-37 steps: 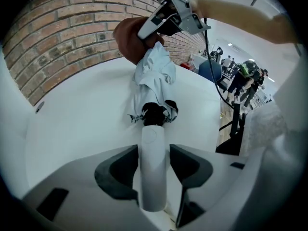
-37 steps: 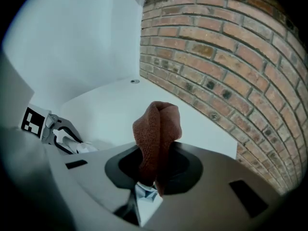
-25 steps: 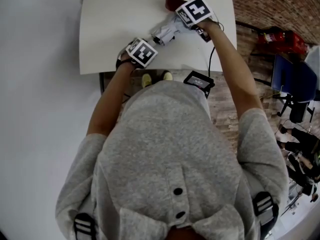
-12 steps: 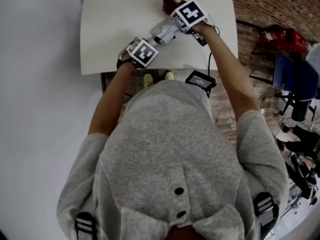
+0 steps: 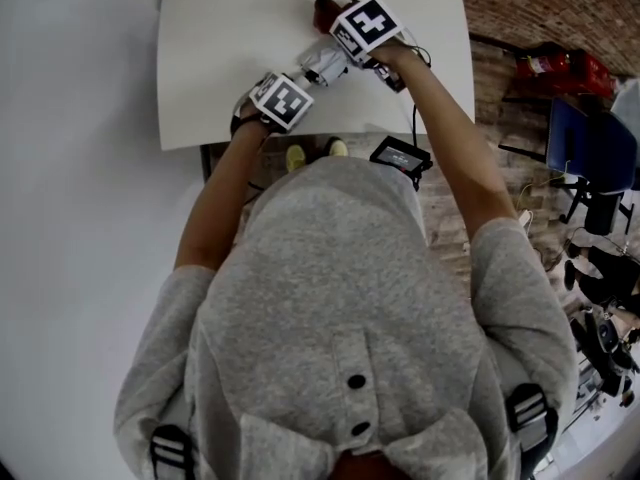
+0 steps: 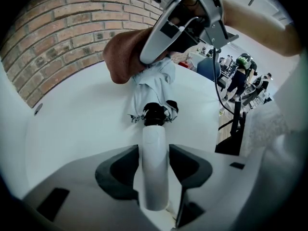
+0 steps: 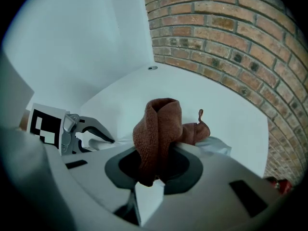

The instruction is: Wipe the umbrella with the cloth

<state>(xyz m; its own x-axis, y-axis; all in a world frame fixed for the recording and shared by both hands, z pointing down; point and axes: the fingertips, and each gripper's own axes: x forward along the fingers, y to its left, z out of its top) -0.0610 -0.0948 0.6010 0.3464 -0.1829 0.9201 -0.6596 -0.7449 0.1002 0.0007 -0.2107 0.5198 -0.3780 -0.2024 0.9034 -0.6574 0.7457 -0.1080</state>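
Note:
A folded pale umbrella [image 5: 325, 65] lies on the white table [image 5: 220, 58]. My left gripper [image 6: 154, 165] is shut on its white handle [image 6: 154, 153], and the bunched canopy [image 6: 151, 88] stretches away from the jaws. My right gripper [image 7: 153, 170] is shut on a brown cloth [image 7: 156, 134], which is pressed down on the far part of the canopy [image 7: 216, 146]. In the head view the right gripper [image 5: 340, 30] sits just beyond the left gripper [image 5: 298, 78], with the cloth [image 5: 325, 10] showing at its tip. The left gripper view shows the cloth [image 6: 125, 57] under the right gripper's fingers [image 6: 159, 42].
A brick wall [image 7: 231, 42] rises behind the table's far edge. A small hole [image 7: 152, 68] marks the table's far corner. A black device [image 5: 397, 155] hangs below the near edge. Blue chairs [image 5: 590, 158] and red gear [image 5: 555, 68] stand to the right.
My right gripper has slid left along the umbrella with the cloth, closer to the left gripper. The left gripper has stayed put on the handle.

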